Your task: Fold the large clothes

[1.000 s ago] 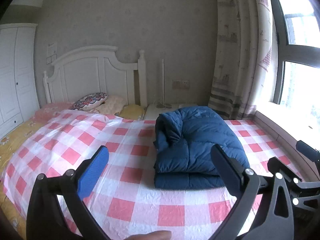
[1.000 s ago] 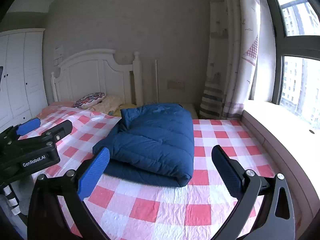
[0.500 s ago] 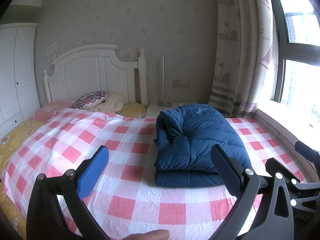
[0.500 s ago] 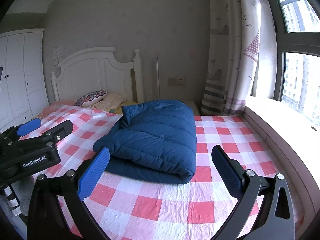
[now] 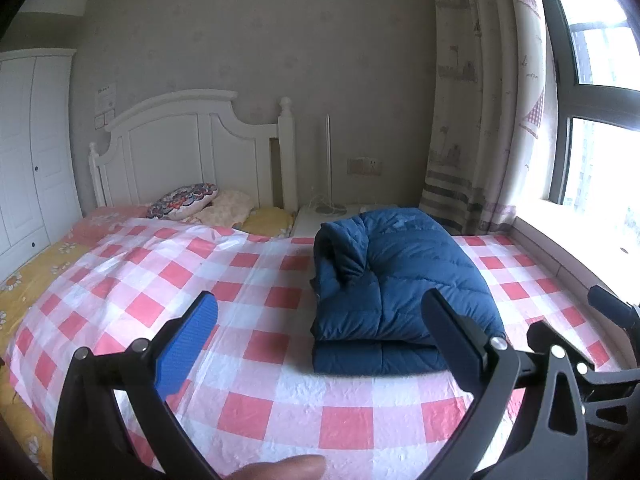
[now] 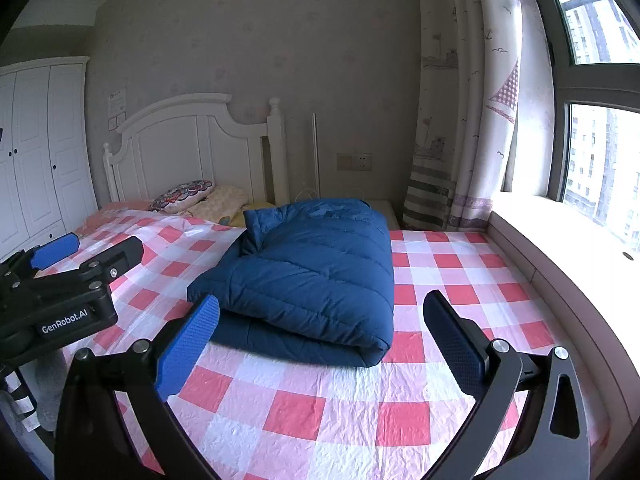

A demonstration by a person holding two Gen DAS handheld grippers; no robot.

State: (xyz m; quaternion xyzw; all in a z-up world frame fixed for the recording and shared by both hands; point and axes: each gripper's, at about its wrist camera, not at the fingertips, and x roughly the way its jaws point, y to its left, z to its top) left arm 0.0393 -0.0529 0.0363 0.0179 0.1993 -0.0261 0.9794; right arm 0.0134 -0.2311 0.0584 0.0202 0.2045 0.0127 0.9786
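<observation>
The navy down jacket [image 5: 396, 292] lies folded into a thick bundle on the checked bedspread [image 5: 248, 380], at about 1 o'clock in the left wrist view and at 12 o'clock in the right wrist view [image 6: 308, 276]. Both tools hang above the near end of the bed, clear of the cloth. The left gripper [image 5: 320, 332] has its fingers spread wide and holds nothing; the right gripper [image 6: 320, 332] is likewise spread and empty. A fingertip [image 5: 280, 470] of the person shows at 6 o'clock in the left view.

The fold looks finished, so the step in hand is probably a last check or a withdrawal. To do it well, keep the fingers apart and away from the puffy edges, since a brush could spring the layers open. The collar end at 11 o'clock of the bundle bulges loosely; if anything needs tidying, press there from above rather than dragging.

Compared with a second ago, both cameras have tipped up a little and eased back: the jacket sits slightly lower and farther, and more wall and curtain [image 6: 460, 120] show. The bundle itself has not shifted.
</observation>
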